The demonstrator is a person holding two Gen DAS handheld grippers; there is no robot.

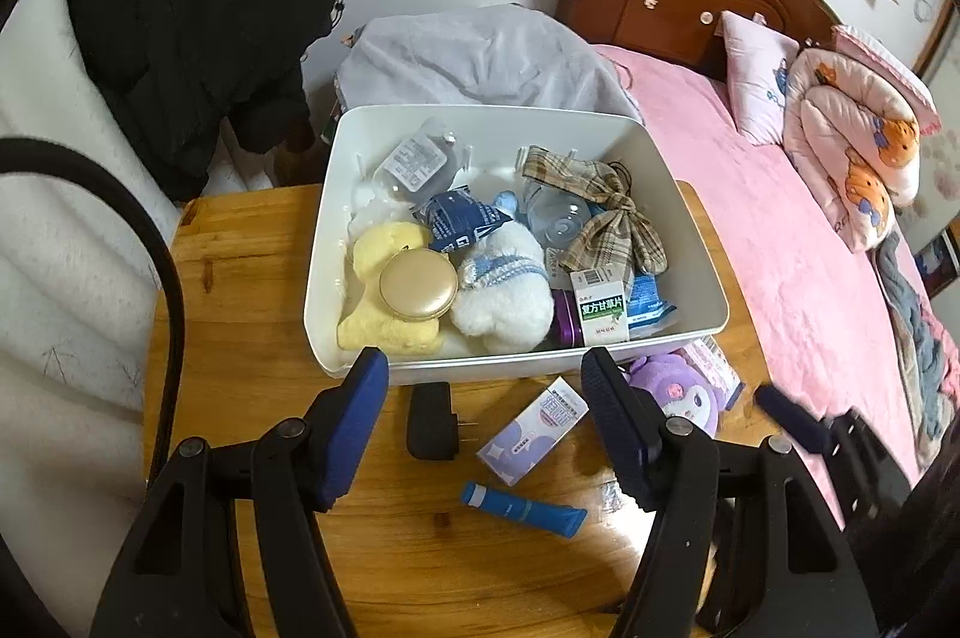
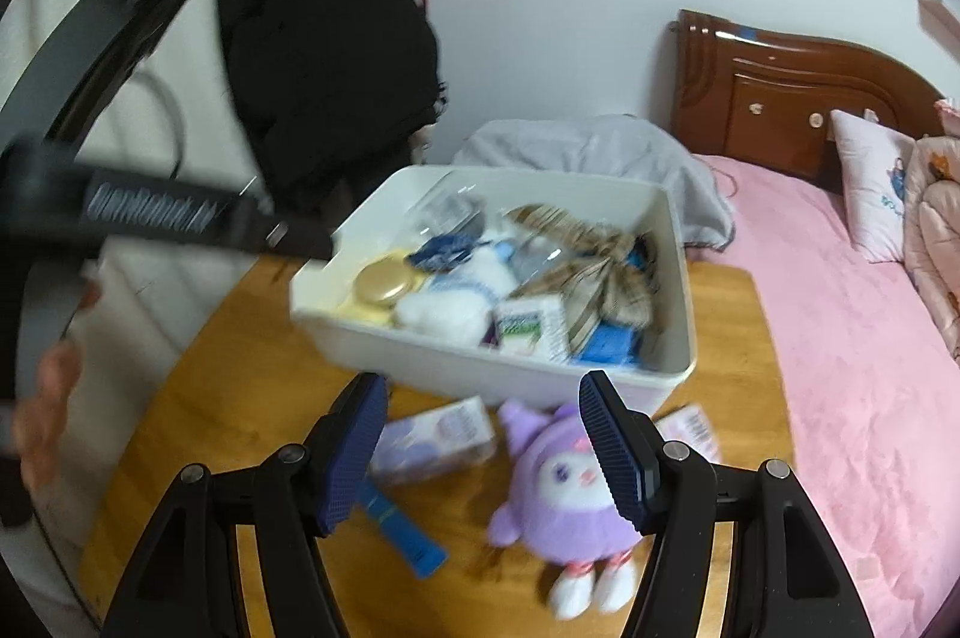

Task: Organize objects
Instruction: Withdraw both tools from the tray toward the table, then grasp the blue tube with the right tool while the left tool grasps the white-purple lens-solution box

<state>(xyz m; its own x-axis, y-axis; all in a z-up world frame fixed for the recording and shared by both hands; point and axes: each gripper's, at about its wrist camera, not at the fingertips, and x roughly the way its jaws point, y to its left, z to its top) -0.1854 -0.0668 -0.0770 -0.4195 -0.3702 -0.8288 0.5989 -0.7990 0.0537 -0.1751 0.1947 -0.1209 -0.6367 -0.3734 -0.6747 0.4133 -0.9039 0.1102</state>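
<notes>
A white bin (image 1: 690,278) sits on the wooden bench (image 1: 240,308), next to a bed with a pink cover (image 1: 780,230). The bin is full. Inside lie a yellow soft toy (image 1: 384,320), a round gold case (image 1: 418,285), a white fluffy toy (image 1: 504,290), a plaid bow (image 1: 606,212) and a small medicine box (image 1: 600,308) with green Chinese writing on it. I cannot read the small print.

On the bench in front of the bin lie a black plug (image 1: 429,421), a pale purple box (image 1: 533,429) with Chinese letters, a blue tube (image 1: 523,509) and a purple plush doll (image 2: 567,494). The doll lies on its back, just beside the bin.

The left hand-held gripper (image 1: 483,419) is wide open and empty, above the plug and the purple box. The right hand-held gripper (image 2: 483,443) is also wide open and empty, above the doll. The right wrist view is blurry.

A black coat (image 1: 192,8) hangs by the wall.
</notes>
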